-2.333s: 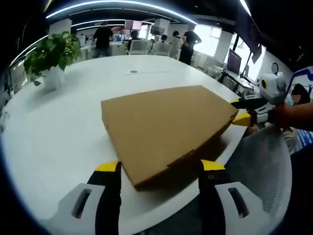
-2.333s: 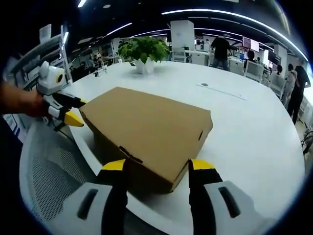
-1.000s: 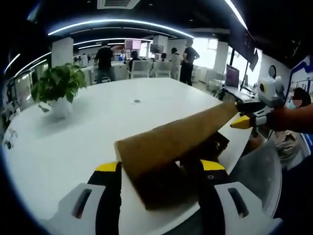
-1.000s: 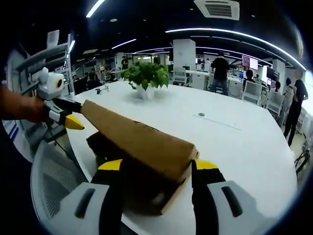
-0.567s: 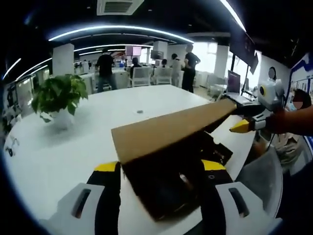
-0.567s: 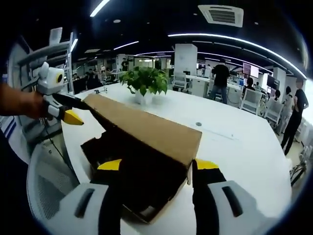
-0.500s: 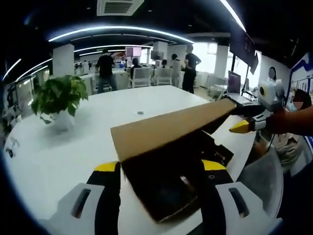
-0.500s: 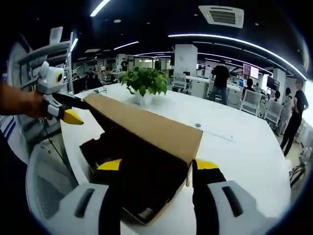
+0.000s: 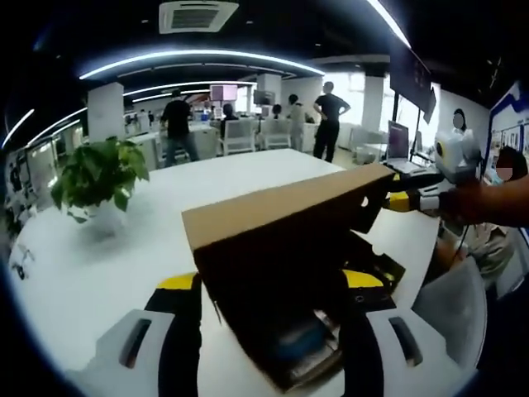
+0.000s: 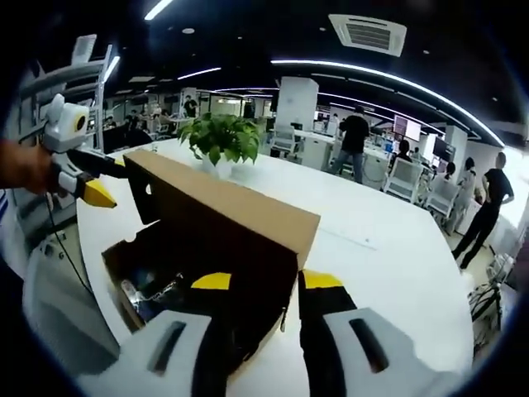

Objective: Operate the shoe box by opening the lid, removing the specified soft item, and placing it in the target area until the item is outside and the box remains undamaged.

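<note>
**A:** Lifting the lid (image 9: 281, 207) from both ends, is that it?

**B:** So I judge. The shoe box (image 10: 157, 273) sits at the near edge of the white table (image 9: 99, 273), and its cardboard lid stands raised like a wall over the open body. The left gripper (image 9: 271, 281) has its yellow-tipped jaws spread to either side of one end of the lid; the right gripper (image 10: 258, 283) stands likewise at the other end. Both are parted, but I cannot tell whether the tips press the card or merely flank it.

**A:** Why hold it at two ends?

**B:** Probably to raise the lid evenly, so the hinge and walls are not twisted or torn.

**A:** And the soft item?

**B:** Somewhere inside, I take it. The left gripper view shows something bluish (image 9: 302, 347) low in the dark interior, and the right gripper view shows a pale tangle (image 10: 153, 294) there. Which is the wanted item I cannot say.

**A:** Room to work?

**B:** Plenty beyond the box: bare white table stretches toward the potted plant (image 10: 219, 141), which stands well apart. That open stretch would serve for setting the item down. The near side is tighter, since the box lies close to the table's edge with a mesh chair (image 9: 455, 306) just beside it, so a careless push could shift the box off.
</note>
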### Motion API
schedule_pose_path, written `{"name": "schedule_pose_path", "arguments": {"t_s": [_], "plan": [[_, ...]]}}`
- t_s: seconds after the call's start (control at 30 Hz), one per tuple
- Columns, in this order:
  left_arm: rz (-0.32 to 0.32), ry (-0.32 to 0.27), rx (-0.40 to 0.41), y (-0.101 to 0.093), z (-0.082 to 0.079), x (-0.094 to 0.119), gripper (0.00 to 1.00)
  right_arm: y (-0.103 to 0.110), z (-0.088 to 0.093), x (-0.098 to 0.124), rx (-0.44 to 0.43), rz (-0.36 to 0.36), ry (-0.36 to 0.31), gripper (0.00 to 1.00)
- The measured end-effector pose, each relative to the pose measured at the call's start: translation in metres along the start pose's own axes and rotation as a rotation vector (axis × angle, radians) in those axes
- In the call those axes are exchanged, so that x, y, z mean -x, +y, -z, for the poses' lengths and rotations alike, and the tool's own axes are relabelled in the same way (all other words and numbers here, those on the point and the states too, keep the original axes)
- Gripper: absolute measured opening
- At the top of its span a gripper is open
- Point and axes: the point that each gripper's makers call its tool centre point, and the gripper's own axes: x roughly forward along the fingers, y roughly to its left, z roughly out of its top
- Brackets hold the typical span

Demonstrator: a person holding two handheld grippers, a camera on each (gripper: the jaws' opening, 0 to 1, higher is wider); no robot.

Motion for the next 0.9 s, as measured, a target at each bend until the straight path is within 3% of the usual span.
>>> {"name": "schedule_pose_path", "arguments": {"t_s": [0.4, 0.9], "plan": [[-0.001, -0.007, -0.005, 0.006, -0.007, -0.011, 0.70, -0.023, -0.004, -0.009, -0.019, 0.091, 0.017, 0.02], [0.000, -0.006, -0.003, 0.014, -0.011, -0.019, 0.68, -0.031, -0.008, -0.017, -0.012, 0.121, 0.025, 0.00]]}}
